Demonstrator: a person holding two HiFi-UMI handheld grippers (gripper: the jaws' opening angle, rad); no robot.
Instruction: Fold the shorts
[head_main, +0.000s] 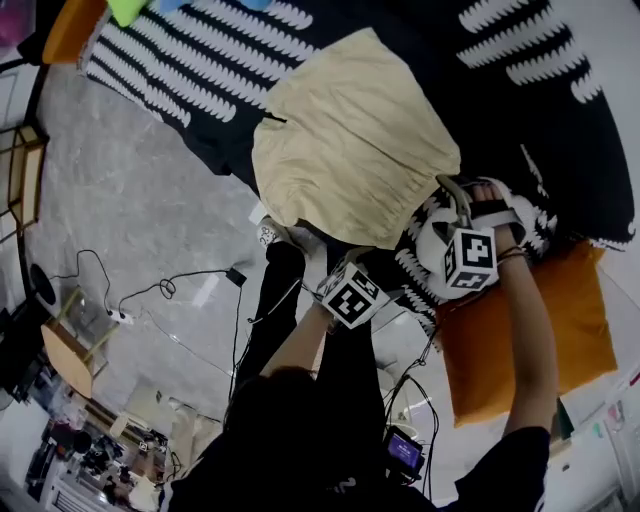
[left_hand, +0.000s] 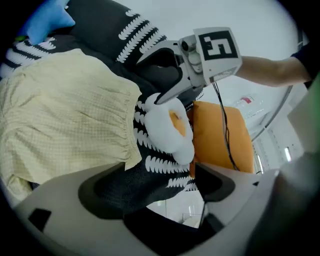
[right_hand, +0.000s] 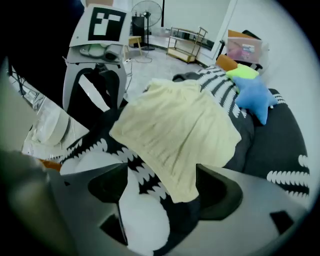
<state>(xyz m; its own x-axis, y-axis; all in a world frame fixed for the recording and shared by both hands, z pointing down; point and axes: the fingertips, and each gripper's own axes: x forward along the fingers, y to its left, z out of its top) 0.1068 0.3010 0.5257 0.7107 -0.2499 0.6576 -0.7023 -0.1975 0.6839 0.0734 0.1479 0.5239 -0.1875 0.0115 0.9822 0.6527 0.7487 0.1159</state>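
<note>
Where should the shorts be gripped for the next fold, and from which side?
Likely the corners of the gathered near edge, from that side: the shorts lie flat on the blanket, and that edge faces the open left claw and right claw.

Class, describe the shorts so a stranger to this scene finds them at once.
Start at the big black blanket with rows of white marks. The shorts lie spread on it, near its edge. Unlike the orange cushion nearby, they are pale yellow, flat cloth.
</note>
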